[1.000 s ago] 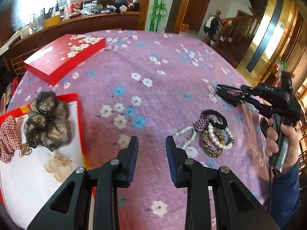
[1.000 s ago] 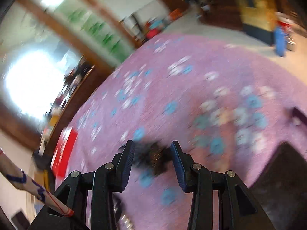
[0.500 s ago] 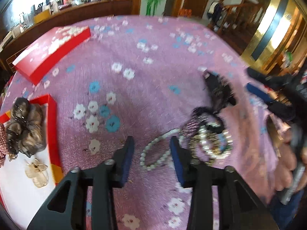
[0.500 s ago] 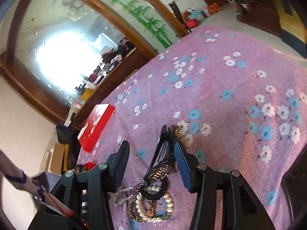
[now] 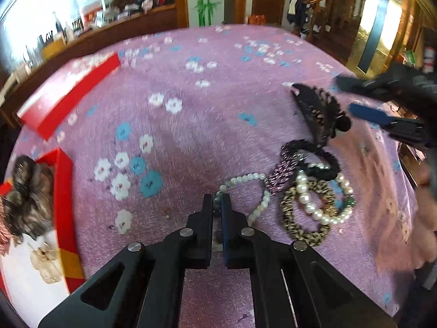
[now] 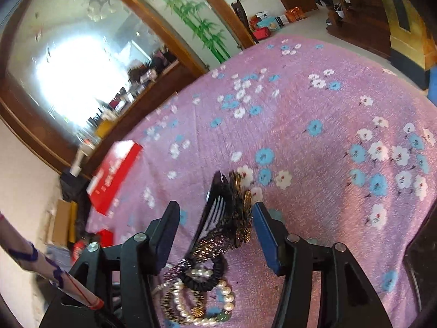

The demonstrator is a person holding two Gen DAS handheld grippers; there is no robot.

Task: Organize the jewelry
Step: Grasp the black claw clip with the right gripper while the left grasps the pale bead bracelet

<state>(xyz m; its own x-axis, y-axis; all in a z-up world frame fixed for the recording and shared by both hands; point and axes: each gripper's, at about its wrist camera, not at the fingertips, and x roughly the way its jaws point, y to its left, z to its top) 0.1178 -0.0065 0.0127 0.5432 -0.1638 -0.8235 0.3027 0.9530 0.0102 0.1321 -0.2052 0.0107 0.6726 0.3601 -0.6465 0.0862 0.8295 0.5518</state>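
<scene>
Some hair pieces (image 5: 30, 191) already lie in the red box (image 5: 64, 175); left gripper (image 5: 217, 201) seemingly pinches a bead bracelet (image 5: 245, 191), right gripper (image 6: 215, 216) gapes around the hair clip (image 6: 232, 213), pile remaining

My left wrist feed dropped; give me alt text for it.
The left gripper, jaws shut, pinches a pale bead bracelet on the purple floral cloth. Right of it lie pearl and leopard bands and a black hair claw.
</scene>
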